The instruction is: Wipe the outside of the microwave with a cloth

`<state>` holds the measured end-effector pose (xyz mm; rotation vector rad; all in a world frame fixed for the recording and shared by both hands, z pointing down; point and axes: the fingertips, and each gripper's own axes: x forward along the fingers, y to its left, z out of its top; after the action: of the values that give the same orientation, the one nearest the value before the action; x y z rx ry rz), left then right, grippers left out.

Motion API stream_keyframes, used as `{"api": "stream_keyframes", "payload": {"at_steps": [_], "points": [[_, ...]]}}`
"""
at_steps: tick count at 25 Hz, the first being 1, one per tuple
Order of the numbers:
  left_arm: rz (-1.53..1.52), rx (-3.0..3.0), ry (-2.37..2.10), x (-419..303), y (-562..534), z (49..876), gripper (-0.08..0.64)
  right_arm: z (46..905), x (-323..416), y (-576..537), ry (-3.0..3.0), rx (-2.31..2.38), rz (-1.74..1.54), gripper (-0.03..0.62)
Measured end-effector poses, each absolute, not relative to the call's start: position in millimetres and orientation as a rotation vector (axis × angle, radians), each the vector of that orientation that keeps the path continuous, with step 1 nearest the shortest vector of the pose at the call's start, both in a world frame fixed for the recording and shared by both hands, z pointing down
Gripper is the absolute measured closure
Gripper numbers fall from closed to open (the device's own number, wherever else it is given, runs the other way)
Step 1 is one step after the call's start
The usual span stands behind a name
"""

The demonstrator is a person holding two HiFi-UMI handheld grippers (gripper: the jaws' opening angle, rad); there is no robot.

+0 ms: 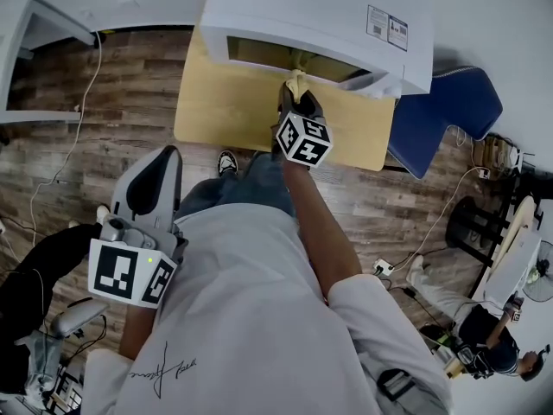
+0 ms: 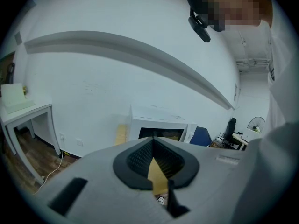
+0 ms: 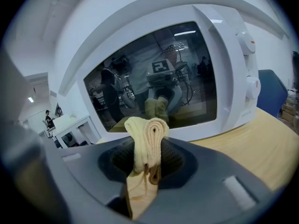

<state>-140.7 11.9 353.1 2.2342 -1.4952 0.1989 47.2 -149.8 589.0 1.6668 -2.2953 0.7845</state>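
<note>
Right gripper [image 1: 295, 102]: jaws pinch a folded yellow cloth [image 3: 146, 136], at the microwave [image 3: 187, 64] door's lower edge.
Contact with door: cannot tell.
Left gripper [image 2: 153, 148]: jaws pressed together, empty, well apart from the microwave.
Head view: cloth mostly hidden.

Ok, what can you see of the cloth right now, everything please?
The cloth is pale yellow, soft and terry-like, folded or rolled into a thick wad with layered edges showing at its end. It is pinched upright between the shut right tongs, its top sticking out past them. It points at the dark glass of the microwave door, low and near the middle, where its reflection shows. Whether it touches the glass is unclear.
</note>
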Motion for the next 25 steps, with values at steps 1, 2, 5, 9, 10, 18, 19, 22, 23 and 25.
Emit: {"api": "stream_keyframes", "payload": {"at_steps": [1,2,5,9,10,18,19,22,23,25], "points": [[0.198,2.232,-1.497,-142.0,12.1,353.2,0.566,589.1,43.2,-149.6,-2.298,1.656,0.784,0.472],[0.198,2.229,-1.500,-143.3,12.2,353.4,0.566,589.3,38.4,-149.6,-2.304,1.642,0.783,0.473],[0.195,2.218,-1.510,-147.4,12.3,354.0,0.566,590.0,22.9,-149.5,-2.325,1.597,0.781,0.473],[0.191,2.204,-1.528,-155.0,13.2,354.2,0.566,591.7,5.3,-149.3,-2.334,1.558,0.773,0.472],[0.191,2.201,-1.533,-157.3,13.4,354.3,0.566,592.0,0.5,-149.5,-2.339,1.546,0.773,0.472],[0.179,2.148,-1.578,-177.7,18.1,357.2,0.566,592.9,-39.7,-149.0,-2.383,1.438,0.757,0.472],[0.179,2.141,-1.584,-180.5,18.9,357.9,0.566,592.7,-45.5,-149.1,-2.389,1.424,0.756,0.473],[0.174,2.123,-1.603,-188.4,21.2,358.9,0.566,592.6,-62.6,-149.6,-2.410,1.388,0.756,0.472],[0.172,2.117,-1.612,-190.4,22.2,358.9,0.566,592.9,-67.7,-149.4,-2.416,1.374,0.757,0.472],[0.169,2.103,-1.628,-194.0,24.5,359.2,0.566,593.4,-76.1,-148.7,-2.425,1.347,0.754,0.473]]}}
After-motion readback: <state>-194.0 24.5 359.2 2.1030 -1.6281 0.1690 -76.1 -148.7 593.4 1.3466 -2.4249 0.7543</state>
